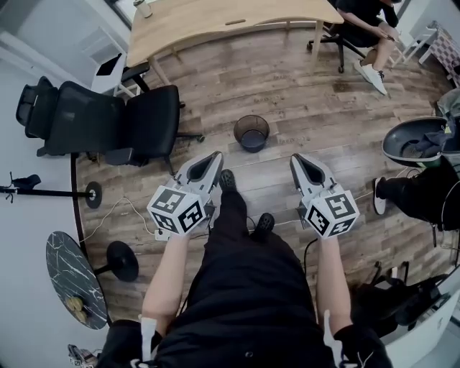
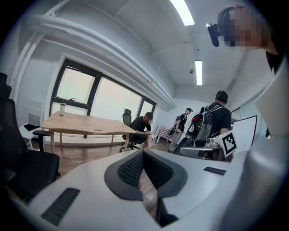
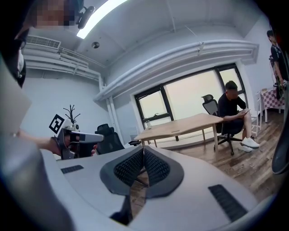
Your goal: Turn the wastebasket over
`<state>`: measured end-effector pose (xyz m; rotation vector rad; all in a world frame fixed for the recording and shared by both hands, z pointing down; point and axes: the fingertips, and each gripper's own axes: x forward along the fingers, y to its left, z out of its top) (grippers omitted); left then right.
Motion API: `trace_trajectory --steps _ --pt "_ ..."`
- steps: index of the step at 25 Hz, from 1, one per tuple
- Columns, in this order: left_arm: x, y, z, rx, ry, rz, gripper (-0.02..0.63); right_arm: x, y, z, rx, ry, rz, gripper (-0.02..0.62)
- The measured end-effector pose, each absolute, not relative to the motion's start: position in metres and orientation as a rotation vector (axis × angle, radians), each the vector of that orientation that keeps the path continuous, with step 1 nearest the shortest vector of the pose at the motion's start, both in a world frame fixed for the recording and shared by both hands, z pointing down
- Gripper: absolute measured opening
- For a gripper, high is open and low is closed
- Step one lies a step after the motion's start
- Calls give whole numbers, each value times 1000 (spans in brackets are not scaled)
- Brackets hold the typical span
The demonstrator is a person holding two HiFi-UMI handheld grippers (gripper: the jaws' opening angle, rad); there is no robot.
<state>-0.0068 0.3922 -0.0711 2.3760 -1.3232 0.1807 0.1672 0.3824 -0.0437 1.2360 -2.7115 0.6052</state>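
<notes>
The wastebasket [image 1: 251,133] is a small dark mesh bin standing upright, mouth up, on the wood floor just ahead of my feet. My left gripper [image 1: 215,157] is shut and empty, its tips down-left of the basket and apart from it. On the other side my right gripper [image 1: 297,159] is shut and empty too, down-right of the basket. In the left gripper view the jaws [image 2: 143,153] meet at the tips with nothing between them; the right gripper view shows the same [image 3: 143,150]. The basket appears in neither gripper view.
A black office chair [image 1: 108,122] stands at the left, and a long wooden table [image 1: 215,21] runs along the back. A seated person [image 1: 366,29] is at the back right. Another person's leg and shoe [image 1: 388,194] and a grey bowl chair [image 1: 417,140] lie at the right. Cables trail on the floor [image 1: 122,212].
</notes>
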Motion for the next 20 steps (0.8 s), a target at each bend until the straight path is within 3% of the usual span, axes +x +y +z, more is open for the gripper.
trace_trajectory --steps 20 --pt "-99 151 -13 2334 -1070 170 14 73 158 6 1336 -2445 721 34"
